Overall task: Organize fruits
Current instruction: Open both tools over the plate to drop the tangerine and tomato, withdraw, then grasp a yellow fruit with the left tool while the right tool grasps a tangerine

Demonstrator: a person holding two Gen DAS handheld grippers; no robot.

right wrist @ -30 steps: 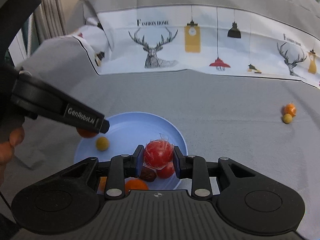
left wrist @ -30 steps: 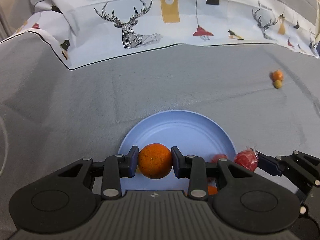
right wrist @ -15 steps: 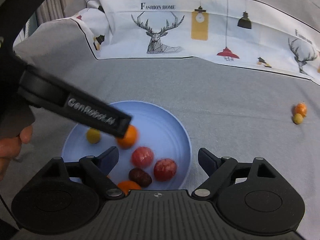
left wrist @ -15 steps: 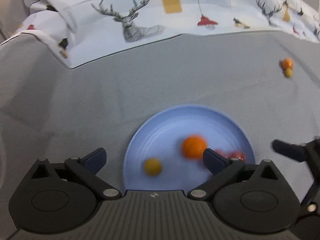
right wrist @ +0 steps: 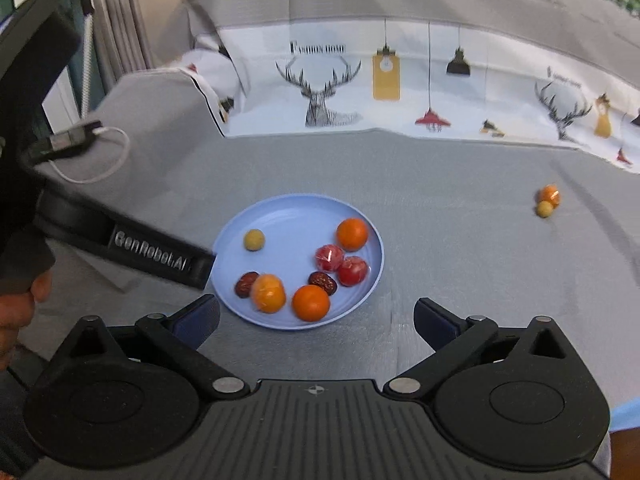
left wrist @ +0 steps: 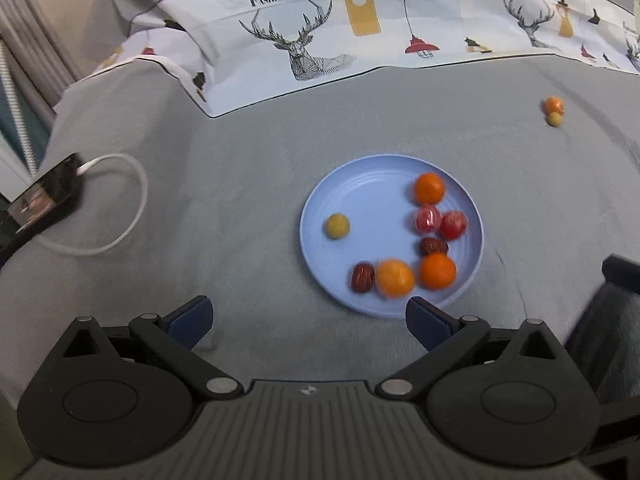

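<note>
A light blue plate [left wrist: 360, 184] [right wrist: 288, 216] lies on the grey cloth. It holds several fruits: oranges [left wrist: 429, 188], wrapped red fruits [left wrist: 427, 219], dark dates [left wrist: 363, 277] and a yellow-green ball [left wrist: 337, 226]. Far right on the cloth, apart from the plate, lie a small orange [left wrist: 554, 105] [right wrist: 549, 194] and a yellow fruit [left wrist: 554, 119] [right wrist: 544, 209], touching. My left gripper [left wrist: 306, 316] is open and empty, above the plate's near-left edge. My right gripper [right wrist: 316, 316] hovers at the plate's near edge with its jaws opening and nothing between them.
A phone [left wrist: 44, 194] with a white cable [left wrist: 120, 208] rests at the left on the cloth. A deer-print sheet [left wrist: 320, 52] covers the back. The left gripper's finger [right wrist: 160, 258] crosses the right wrist view beside the plate, with a hand [right wrist: 16, 304] below it.
Both grippers let go of their fruits, an orange and a wrapped red fruit, into the plate. Both then opened wide and pulled back and up.
</note>
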